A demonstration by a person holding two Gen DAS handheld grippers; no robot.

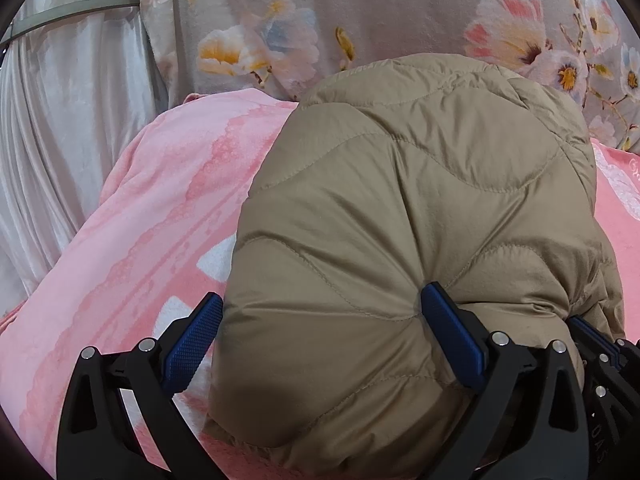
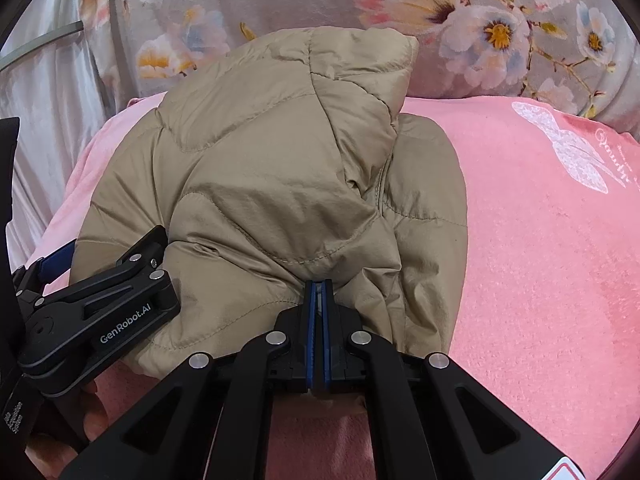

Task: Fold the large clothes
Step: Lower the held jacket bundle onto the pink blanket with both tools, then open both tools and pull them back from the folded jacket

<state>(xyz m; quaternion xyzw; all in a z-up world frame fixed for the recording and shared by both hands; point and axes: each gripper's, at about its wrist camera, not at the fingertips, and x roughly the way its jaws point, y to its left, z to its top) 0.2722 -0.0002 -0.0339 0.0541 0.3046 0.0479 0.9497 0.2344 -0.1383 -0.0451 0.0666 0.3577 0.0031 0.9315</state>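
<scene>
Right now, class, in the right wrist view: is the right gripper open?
No: the right gripper has its blue pads pressed together, pinching a fold of the tan jacket.

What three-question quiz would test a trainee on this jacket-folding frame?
1. True or false: the right gripper is shut on the tan quilted jacket.
2. The left gripper is: A) wide open around the jacket's near edge, B) shut on the pink blanket, C) out of view.
3. What lies behind the jacket, against the blanket's far edge?

Key: 1 true. 2 A. 3 The grey floral bedding.
</scene>
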